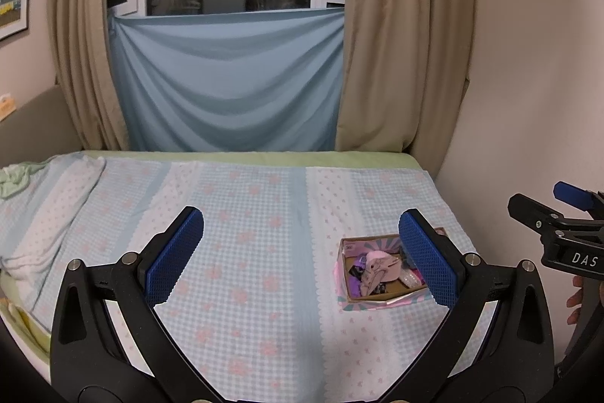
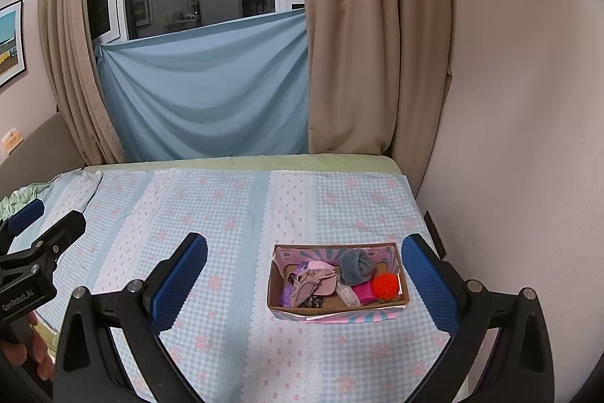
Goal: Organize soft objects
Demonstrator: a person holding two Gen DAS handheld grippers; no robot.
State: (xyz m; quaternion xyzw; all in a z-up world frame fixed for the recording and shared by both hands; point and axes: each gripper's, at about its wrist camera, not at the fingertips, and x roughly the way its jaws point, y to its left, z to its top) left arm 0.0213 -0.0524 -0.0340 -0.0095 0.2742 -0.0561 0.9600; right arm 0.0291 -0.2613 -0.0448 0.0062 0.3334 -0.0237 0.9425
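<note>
Right now both grippers hang above a bed spread with a blue checked blanket (image 2: pixel 226 214) dotted with pink flowers, and neither one holds anything. The left gripper (image 1: pixel 300 252) has its blue ribbed fingers (image 1: pixel 175 252) spread wide over bare blanket, and its right-hand finger overlaps the near edge of a small cardboard box (image 1: pixel 345 274) in its own view. The right gripper (image 2: pixel 304 278) is likewise spread wide, with the box (image 2: pixel 273 282) sitting between its fingers, closer to the right-hand one, and well below them on the blanket. The box lies toward the wall side of the bed and is already filled with soft things: a pink pouch (image 2: pixel 321 280), a grey-blue rolled cloth (image 2: pixel 356 265), a red-orange pompom (image 2: pixel 385 286), a magenta piece (image 2: pixel 363 291) and a purple scrap (image 2: pixel 288 293), all heaped together and touching. Beyond the bed a light blue sheet (image 2: pixel 204 101) hangs across the lower window between beige curtains (image 2: pixel 377 44). Part of a hand (image 2: pixel 37 354) shows at the edge of the right wrist view, gripping the left tool.
</note>
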